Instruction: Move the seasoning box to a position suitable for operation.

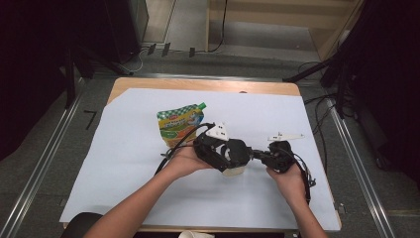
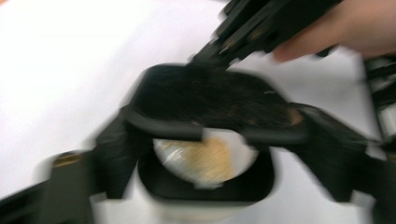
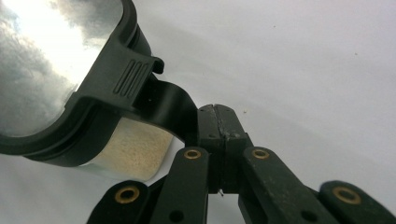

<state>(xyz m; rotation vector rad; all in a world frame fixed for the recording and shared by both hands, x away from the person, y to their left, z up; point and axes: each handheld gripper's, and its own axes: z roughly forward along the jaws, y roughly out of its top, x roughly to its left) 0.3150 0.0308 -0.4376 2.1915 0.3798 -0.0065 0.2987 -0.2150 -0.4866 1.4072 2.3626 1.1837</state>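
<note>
A green-capped sauce pouch [image 1: 180, 126] lies flat on white paper [image 1: 124, 163] covering the wooden table [image 1: 198, 85].

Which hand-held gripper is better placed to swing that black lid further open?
Right. The right hand-held gripper is already shut on the lid's tab, while the left hand-held gripper straddles the container and can steady it.

Bare forearms, no sleeves. Black matte left gripper [image 1: 236, 159], a grey three-cornered plate [image 1: 218, 131] on top and a black cable [image 1: 174, 146] trailing behind it. Black right gripper [image 3: 218, 122] too, built of flat linked bars pinned with brass-ringed rivets [image 3: 192, 153] just behind the jaw tips, paint scuffed along the edges; pale plate [image 1: 285, 136] above its body, cable looped behind.
</note>
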